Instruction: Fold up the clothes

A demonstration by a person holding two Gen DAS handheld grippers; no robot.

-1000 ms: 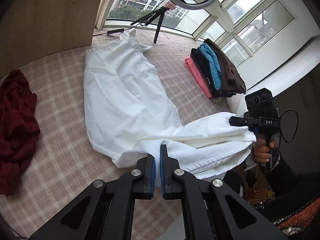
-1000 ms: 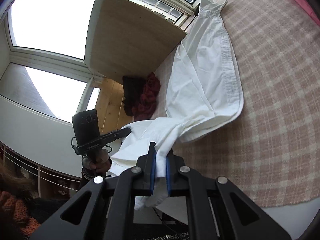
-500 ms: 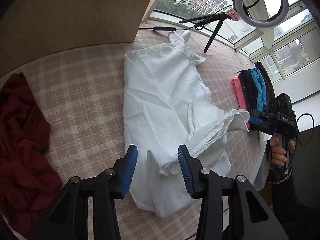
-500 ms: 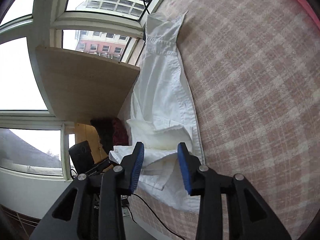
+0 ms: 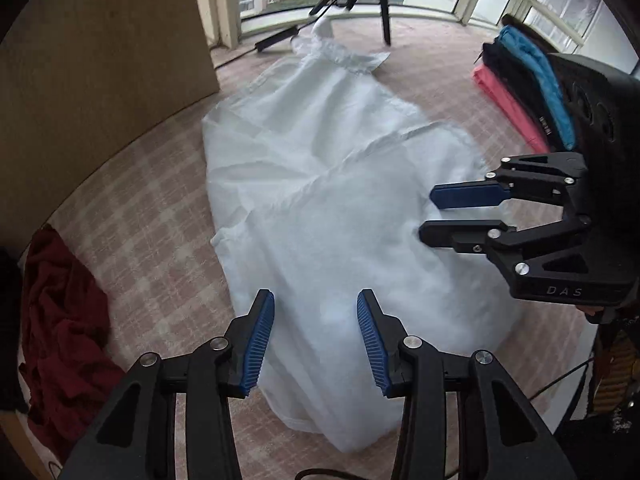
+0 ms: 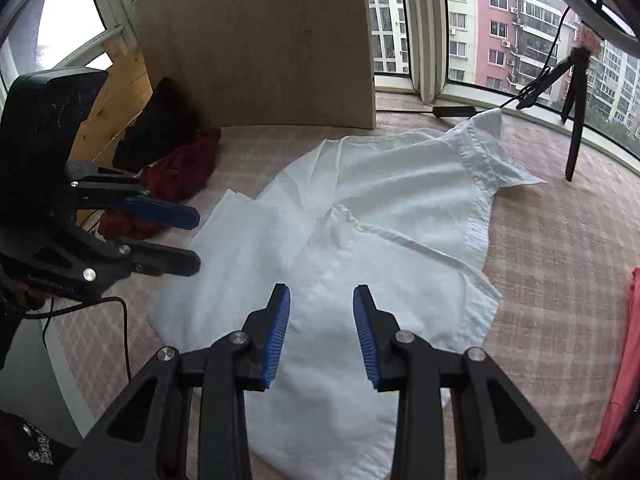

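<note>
A crumpled white cotton shirt (image 6: 360,240) lies partly folded on the pink plaid bed (image 6: 560,248). Both grippers, left (image 5: 316,330) and right (image 6: 322,330), hover above it, ribbed blue fingers (image 6: 276,336) spread, holding nothing.

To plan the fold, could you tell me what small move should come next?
Probably lower both open claws, left and right, onto the near hem of the shirt and pinch it: the shirt lies loose on the bed, only partly folded, and neither claw holds anything.
</note>
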